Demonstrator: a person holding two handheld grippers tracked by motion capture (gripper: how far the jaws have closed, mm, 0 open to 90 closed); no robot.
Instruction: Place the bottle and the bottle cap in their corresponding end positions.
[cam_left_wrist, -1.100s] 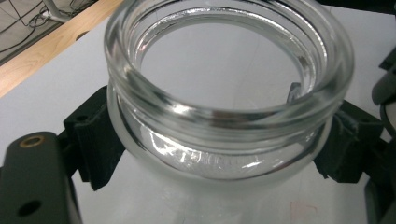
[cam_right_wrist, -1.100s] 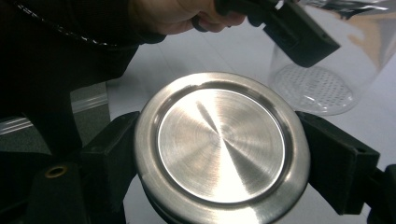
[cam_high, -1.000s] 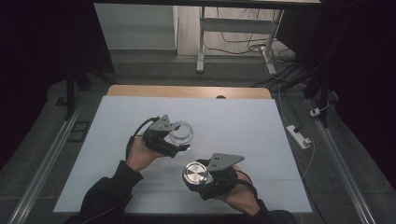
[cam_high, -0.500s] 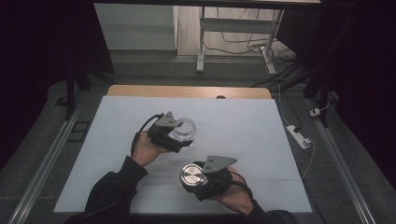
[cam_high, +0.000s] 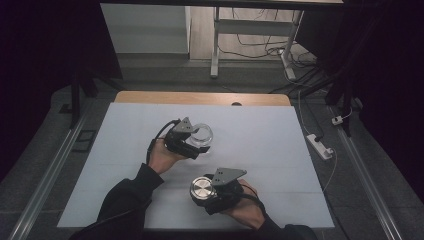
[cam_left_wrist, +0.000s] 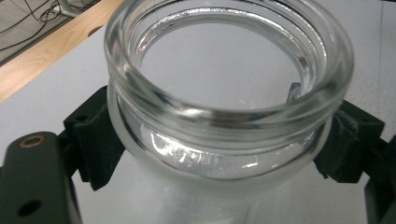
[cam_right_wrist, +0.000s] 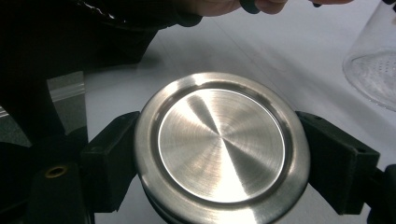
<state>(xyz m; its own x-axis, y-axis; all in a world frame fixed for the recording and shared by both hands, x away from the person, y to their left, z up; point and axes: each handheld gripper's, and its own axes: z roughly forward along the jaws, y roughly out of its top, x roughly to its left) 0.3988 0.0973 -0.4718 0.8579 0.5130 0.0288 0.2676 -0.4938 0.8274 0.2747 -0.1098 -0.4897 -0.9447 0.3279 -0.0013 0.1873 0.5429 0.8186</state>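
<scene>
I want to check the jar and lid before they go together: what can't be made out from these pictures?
- Glass jar, left gripper view: its base is cut off by the bottom edge.
- Metal lid, right gripper view: its underside faces away, and its near rim is cut off by the bottom edge.
- High view: the jar's thread is too small to tell; the left gripper covers one side.

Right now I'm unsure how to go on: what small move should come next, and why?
Probably carry the round brushed-metal lid in the right gripper over the clear glass jar, whose mouth is open in the left gripper; lid and jar are apart.
</scene>
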